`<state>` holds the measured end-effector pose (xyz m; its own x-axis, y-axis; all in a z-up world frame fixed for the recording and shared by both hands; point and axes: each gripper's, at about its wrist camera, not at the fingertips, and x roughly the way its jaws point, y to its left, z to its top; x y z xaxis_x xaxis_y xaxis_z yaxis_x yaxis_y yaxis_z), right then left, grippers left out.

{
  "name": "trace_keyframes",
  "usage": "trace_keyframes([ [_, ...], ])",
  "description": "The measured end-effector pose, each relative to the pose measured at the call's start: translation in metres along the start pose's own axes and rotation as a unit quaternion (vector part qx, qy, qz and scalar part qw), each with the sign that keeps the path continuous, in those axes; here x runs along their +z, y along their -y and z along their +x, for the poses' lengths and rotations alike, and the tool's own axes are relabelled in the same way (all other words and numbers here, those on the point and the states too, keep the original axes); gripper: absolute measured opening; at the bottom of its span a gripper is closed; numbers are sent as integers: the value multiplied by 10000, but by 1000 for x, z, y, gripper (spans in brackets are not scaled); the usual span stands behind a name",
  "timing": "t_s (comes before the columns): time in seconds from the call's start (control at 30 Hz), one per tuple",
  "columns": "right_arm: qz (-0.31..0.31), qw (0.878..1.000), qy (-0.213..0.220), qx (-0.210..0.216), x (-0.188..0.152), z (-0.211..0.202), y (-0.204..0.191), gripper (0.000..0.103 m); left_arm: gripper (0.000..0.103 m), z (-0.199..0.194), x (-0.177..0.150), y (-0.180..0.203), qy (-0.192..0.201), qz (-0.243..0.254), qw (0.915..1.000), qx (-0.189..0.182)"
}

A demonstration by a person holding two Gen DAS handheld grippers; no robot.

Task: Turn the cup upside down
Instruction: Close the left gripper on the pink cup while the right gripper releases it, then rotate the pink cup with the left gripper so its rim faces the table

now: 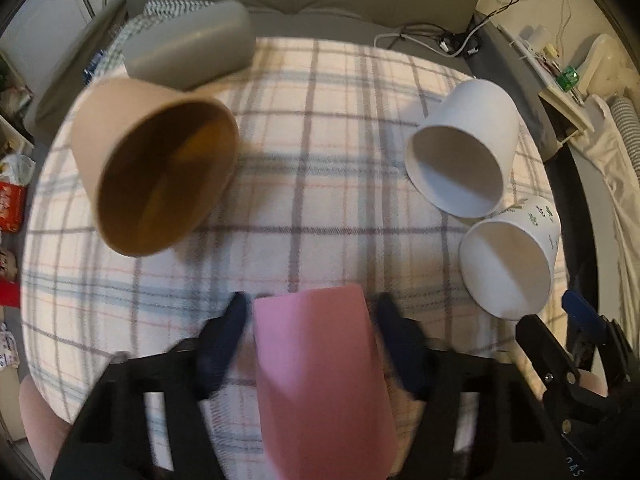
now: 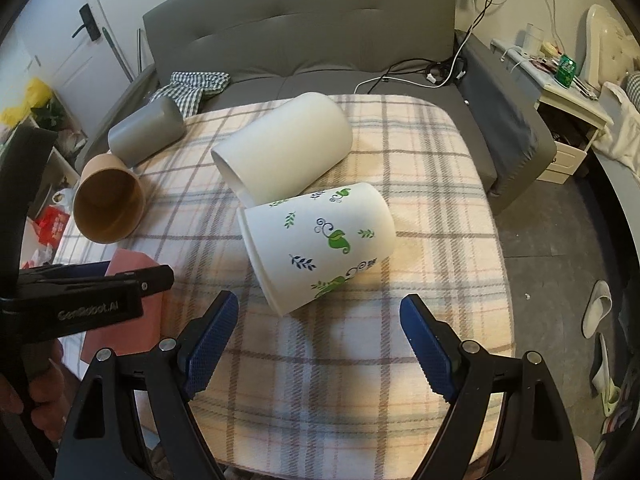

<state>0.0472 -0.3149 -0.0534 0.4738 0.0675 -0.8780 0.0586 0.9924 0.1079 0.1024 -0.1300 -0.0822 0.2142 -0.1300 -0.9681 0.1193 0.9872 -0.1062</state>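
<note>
Left gripper (image 1: 310, 314): its dark blue fingers (image 1: 224, 340) stand on either side of a pink paper cup (image 1: 320, 376), whose flat end points away over the table; blur hides whether the pads touch it, so its grip cannot be told. Right gripper (image 2: 320, 320): jaws spread wide, holding nothing, hovering near the rim of a white paper cup printed with green leaves (image 2: 320, 244), which lies on its side at 12 o'clock. Touching that cup, farther at 12 o'clock, a plain white paper cup (image 2: 284, 152) lies tipped. At 10 o'clock a brown kraft paper cup (image 2: 108, 204) and a grey cylindrical cup (image 2: 146, 130) also lie on the plaid-covered table (image 2: 420, 300). A grey sofa (image 2: 304, 28) stands beyond.
</note>
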Motion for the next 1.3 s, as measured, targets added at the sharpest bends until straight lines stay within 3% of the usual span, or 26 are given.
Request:
trace_keyframes([
  [0.27, -16, 10000, -60, -62, -1, 3, -2, 83, 56, -14, 1, -6, 102, -31, 9997, -209],
  [0.7, -197, 9997, 119, 13, -3, -4, -16, 83, 55, -67, 15, -15, 992, 56, 9950, -55],
  [0.93, -289, 9993, 219, 98, -4, -8, -22, 83, 55, -76, 15, -8, 1563, 333, 9870, 168],
  [1.3, -307, 9994, 168, 75, -4, -5, -23, 83, 55, -59, 12, -5, 2219, 580, 9727, 347],
])
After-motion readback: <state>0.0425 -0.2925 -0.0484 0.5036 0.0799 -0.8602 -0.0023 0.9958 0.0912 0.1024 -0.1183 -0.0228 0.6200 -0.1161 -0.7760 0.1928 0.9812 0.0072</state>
